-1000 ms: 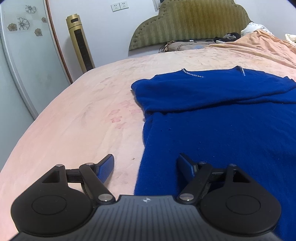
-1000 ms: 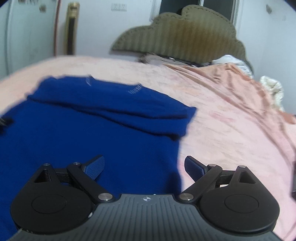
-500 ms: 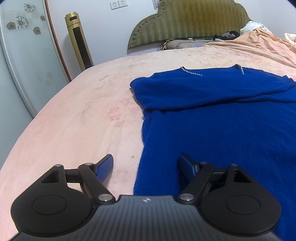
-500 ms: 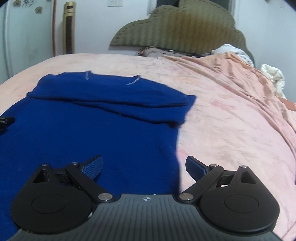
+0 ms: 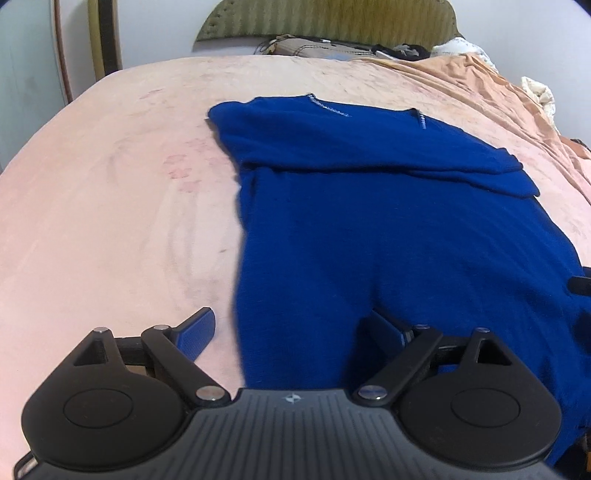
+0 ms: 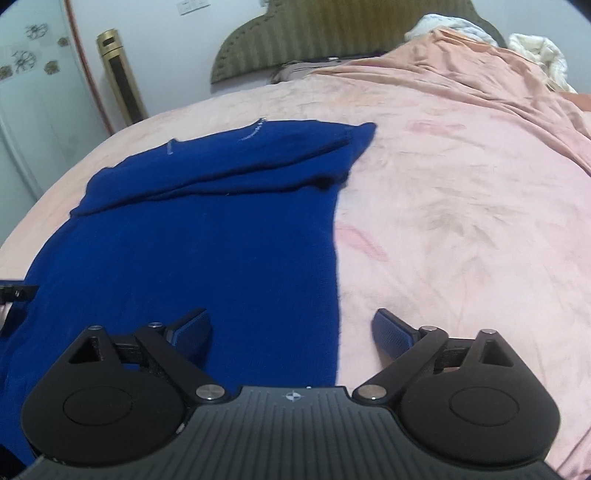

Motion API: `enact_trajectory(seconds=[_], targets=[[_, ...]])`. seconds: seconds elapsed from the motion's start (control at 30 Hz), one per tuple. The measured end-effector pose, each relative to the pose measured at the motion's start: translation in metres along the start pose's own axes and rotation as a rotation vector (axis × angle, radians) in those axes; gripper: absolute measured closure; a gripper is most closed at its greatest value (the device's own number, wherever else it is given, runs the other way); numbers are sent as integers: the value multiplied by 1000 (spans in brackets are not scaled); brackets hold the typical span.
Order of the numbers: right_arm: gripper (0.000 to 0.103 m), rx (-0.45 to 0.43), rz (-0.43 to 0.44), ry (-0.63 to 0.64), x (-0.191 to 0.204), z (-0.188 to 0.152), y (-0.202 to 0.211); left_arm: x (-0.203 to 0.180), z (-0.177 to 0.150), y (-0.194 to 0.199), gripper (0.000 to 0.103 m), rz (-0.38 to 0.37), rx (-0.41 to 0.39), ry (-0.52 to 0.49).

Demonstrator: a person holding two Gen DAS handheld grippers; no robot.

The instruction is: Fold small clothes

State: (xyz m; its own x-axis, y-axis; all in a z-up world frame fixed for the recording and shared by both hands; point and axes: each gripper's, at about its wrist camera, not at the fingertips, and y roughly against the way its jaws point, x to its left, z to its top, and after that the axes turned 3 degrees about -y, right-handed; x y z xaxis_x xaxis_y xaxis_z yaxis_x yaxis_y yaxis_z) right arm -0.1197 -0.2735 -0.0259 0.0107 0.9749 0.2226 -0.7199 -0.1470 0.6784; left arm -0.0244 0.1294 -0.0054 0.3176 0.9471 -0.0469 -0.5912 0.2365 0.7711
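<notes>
A dark blue sweater point(image 5: 388, 221) lies flat on the pink bed point(image 5: 110, 203), neckline at the far end, sleeves folded across its chest. My left gripper point(image 5: 291, 328) is open and straddles the sweater's left side edge near the hem. My right gripper point(image 6: 291, 325) is open and straddles the right side edge of the sweater point(image 6: 207, 240). Neither holds anything. A bit of the right gripper shows at the left view's right border point(image 5: 581, 282).
An olive padded headboard point(image 6: 332, 33) and pillows stand at the far end. A rumpled orange blanket point(image 6: 480, 74) covers the bed's right side. A gold tower fan point(image 6: 120, 81) and a white wardrobe door point(image 6: 33, 110) stand to the left.
Both grippers have risen and tilted down over the sweater's lower side edges. The left view swung right, the right view swung left. Both jaws stayed open.
</notes>
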Motion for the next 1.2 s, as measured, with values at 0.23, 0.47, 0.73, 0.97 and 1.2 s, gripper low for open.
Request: enact_trajectory(seconds=[0.23, 0.47, 0.73, 0.97, 1.2], targets=[[90, -12, 45, 100, 27, 6, -8, -21, 14, -1, 97, -27, -5, -32], [96, -92, 118, 2, 13, 44, -7, -26, 55, 6, 98, -24, -120, -42], [97, -152, 10, -26, -1, 91, -39, -28, 84, -33, 98, 139, -127, -71], [40, -121, 59, -140, -26, 71, -29, -15, 61, -18, 95, 83, -99, -51], [40, -14, 156, -177, -39, 25, -9, 9, 33, -3, 76, -3, -56, 17]])
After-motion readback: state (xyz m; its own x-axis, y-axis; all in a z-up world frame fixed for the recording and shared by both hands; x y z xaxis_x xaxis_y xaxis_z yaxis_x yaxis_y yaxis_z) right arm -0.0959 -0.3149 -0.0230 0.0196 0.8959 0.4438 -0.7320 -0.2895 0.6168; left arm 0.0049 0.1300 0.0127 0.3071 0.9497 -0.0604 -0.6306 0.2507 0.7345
